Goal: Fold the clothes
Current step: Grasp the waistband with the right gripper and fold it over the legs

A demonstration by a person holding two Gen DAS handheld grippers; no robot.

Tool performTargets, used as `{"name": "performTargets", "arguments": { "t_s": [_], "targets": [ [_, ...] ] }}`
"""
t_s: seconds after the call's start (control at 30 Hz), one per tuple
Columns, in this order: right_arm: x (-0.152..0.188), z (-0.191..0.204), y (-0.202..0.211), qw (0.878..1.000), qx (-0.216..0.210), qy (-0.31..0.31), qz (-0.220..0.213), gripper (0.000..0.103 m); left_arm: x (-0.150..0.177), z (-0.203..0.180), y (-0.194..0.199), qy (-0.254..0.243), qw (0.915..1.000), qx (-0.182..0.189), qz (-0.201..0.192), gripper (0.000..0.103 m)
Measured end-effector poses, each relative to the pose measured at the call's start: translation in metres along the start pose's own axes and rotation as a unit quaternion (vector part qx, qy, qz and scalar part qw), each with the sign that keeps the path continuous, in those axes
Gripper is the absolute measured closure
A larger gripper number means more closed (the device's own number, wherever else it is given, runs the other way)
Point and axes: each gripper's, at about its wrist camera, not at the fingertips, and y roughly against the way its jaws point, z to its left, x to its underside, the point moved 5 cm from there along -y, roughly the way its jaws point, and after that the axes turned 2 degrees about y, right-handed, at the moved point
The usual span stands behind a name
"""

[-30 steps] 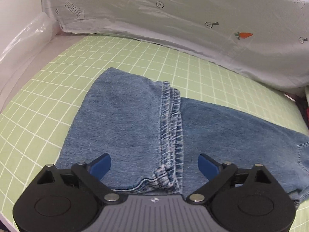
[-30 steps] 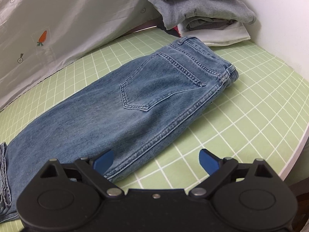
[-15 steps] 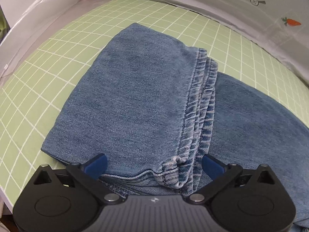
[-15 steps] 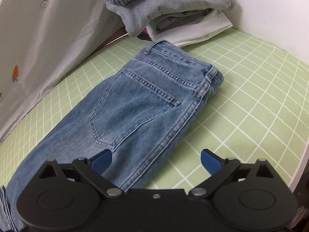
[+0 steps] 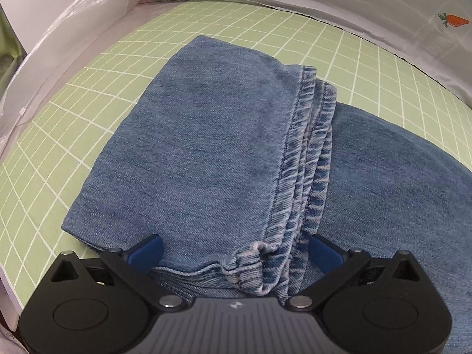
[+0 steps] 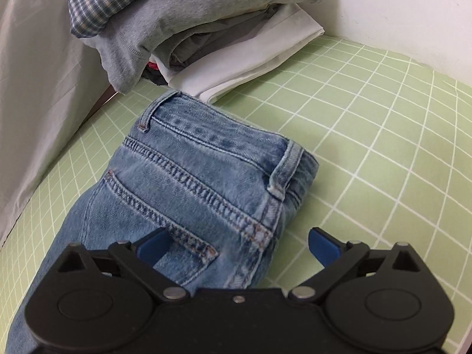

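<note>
Left wrist view: the left tool (image 5: 234, 250) hangs with its blue pads spread wide, pinching nothing; between them, at 6 o'clock, lies the bunched corner of the leg hems (image 5: 303, 171) of the jeans (image 5: 200, 153). The legs are doubled back so the hems lie in a stacked ridge running from 6 up toward 1 o'clock, on top of the lower layer that spreads off toward 3 o'clock. The denim is mid-blue and faded, the hem stitching puckered and pale. All of it lies flat on the green grid mat (image 5: 97, 94) covering the bench.

This is heavy, stiff cloth as clothes go: I judge it will hold a crease, sag little, and resist slipping, but several layers make a thick bite. The stacked hem corner near the left tool looks the best hold there.

In the right wrist view the right tool (image 6: 239, 246) is likewise spread and empty, its left pad over the denim, its right pad over bare mat. The back pocket (image 6: 165, 215) sits at 6 to 7 o'clock, the waistband (image 6: 224, 138) with its belt loops at 12, a firm edge to grip. Beyond, at 12 o'clock, a stack of folded clothes (image 6: 191, 23) sits against the wall
</note>
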Motion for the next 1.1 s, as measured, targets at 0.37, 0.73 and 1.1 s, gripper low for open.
{"name": "performTargets", "arguments": {
  "t_s": [0.37,0.73,1.1],
  "targets": [
    [-0.011,0.003,0.017,0.998,-0.063,-0.004,-0.026,0.074,0.001,0.000,0.001,-0.005,0.9999,0.007,0.009,0.000],
    [-0.020,0.066,0.100,0.981,-0.126,0.098,-0.112,0.080,-0.019,0.016,0.054,-0.053,0.9898,0.119,-0.058,0.000],
    [0.037,0.163,0.170,0.963,-0.166,0.157,-0.144,0.083,-0.043,0.087,0.063,-0.047,0.9857,0.139,-0.083,0.000]
  ]
}}
